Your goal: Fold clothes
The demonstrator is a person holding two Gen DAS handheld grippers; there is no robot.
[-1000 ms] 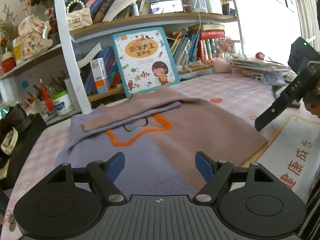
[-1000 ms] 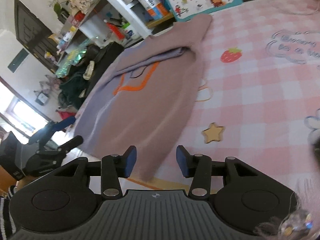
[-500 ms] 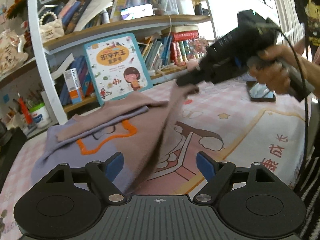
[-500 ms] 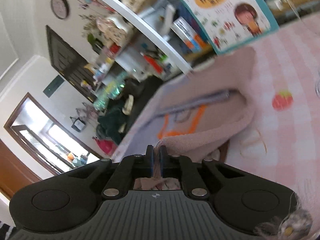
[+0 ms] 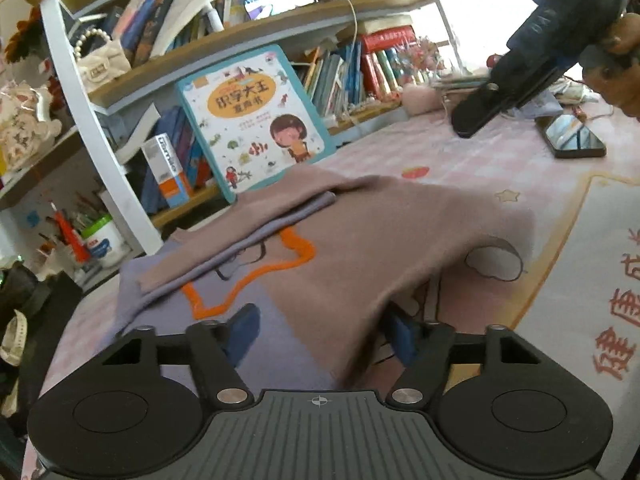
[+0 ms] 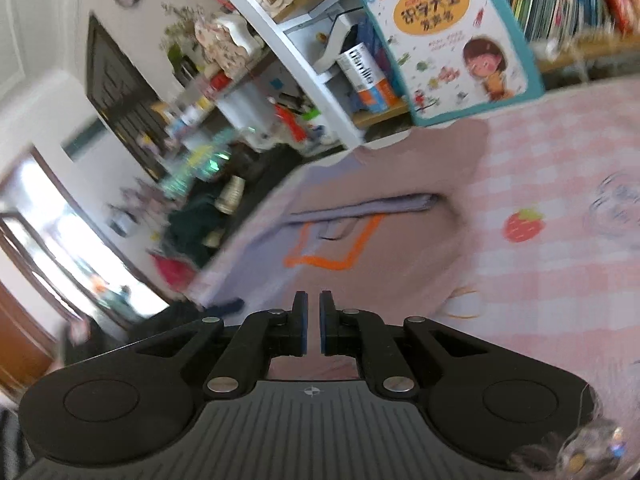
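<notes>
1. Left gripper [image 5: 320,316]: the jaws have just been closing but are still standing apart. Blue pads [image 5: 242,332] are sitting either side of a brown fold of the sweater [image 5: 360,240]. Cloth is lying between them, with no squeeze showing.
2. Right gripper [image 6: 313,304]: pads are sitting nearly together, only a sliver of gap. Can't tell from its own camera whether any cloth is in there.
3. In the left view the right gripper is hanging up in the air at top right in a hand [image 5: 620,84], well apart from the sweater.
4. The sweater is lying on the pink checked tablecloth [image 5: 460,152], brown half on the right, lilac half on the left, orange outline [image 5: 256,280] in the middle. A sleeve is lying folded across the chest. The right edge is arching up off the cloth, blurred.
5. A picture book [image 5: 256,120] is leaning on the bookshelf [image 5: 280,28] just behind the sweater's collar end.
6. A phone [image 5: 572,140] is lying flat on the tablecloth, far right.
</notes>
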